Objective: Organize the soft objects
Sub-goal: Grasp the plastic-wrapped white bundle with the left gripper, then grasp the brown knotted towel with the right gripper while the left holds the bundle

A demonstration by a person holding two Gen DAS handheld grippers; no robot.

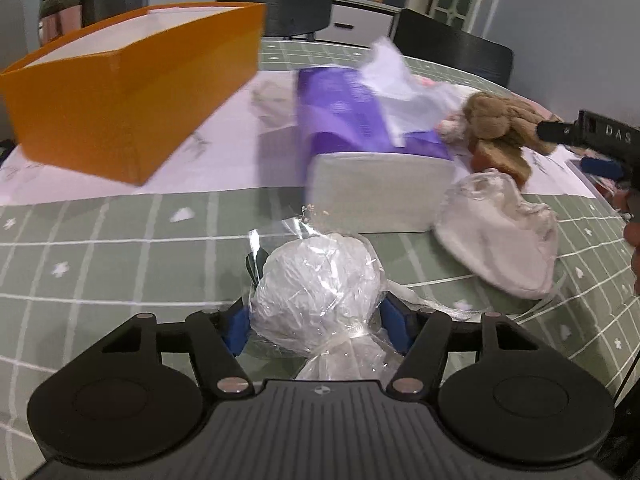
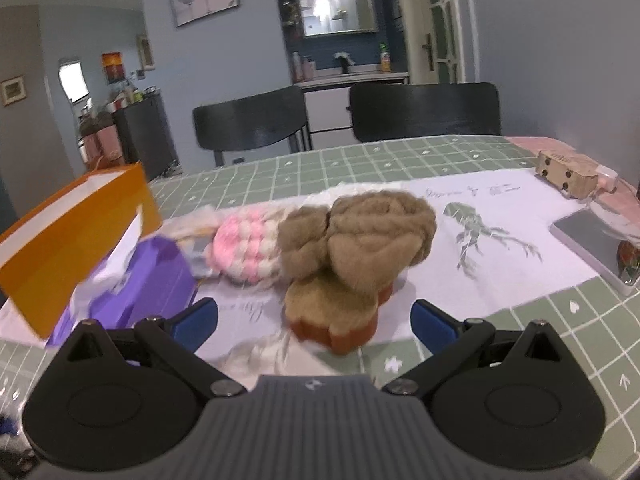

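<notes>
1. Left gripper closed on crinkly clear-plastic-wrapped white bundle, held at 6 o'clock.
2. Right gripper spread, empty, before brown plush toy at 12 o'clock.
3. Orange cardboard box sat at 10 o'clock.
4. Risk judged: slick wrap slipping; purple tissue pack blocking path.

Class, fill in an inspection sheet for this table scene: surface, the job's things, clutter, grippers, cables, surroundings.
Surface: green checked tablecloth with white paper sheet on it.
Job's things: orange box, purple tissue pack, wrapped white ball, white cloth, brown plush, pink knit piece.
Clutter: wooden block, grey tablet.
Grippers: left gripper around the ball; right gripper open, empty.
Cables: nothing seen.
Surroundings: black chairs.
</notes>
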